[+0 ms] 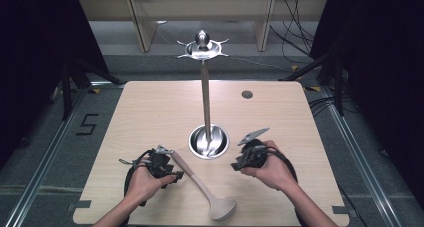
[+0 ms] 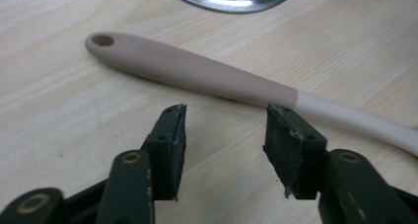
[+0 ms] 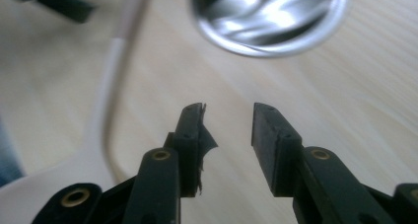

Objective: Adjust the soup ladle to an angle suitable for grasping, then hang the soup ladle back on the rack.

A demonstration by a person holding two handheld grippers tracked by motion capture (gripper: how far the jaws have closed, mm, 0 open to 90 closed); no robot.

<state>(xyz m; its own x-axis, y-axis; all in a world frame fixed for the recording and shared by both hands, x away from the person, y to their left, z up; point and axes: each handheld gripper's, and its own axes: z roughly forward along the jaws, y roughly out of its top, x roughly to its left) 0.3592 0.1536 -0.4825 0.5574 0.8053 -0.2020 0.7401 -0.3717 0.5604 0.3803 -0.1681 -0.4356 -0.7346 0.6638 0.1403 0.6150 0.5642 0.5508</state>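
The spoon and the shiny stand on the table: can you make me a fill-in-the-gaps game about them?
1. The beige ladle lies flat on the wooden ____.
2. In the left gripper view, the left gripper has its jaws ____, with nothing between them.
3. The end of the ladle's handle has a small round ____ in it.
4. The tall pole stands up from a round, shiny ____ base.

Missing words: table; open; hole; metal
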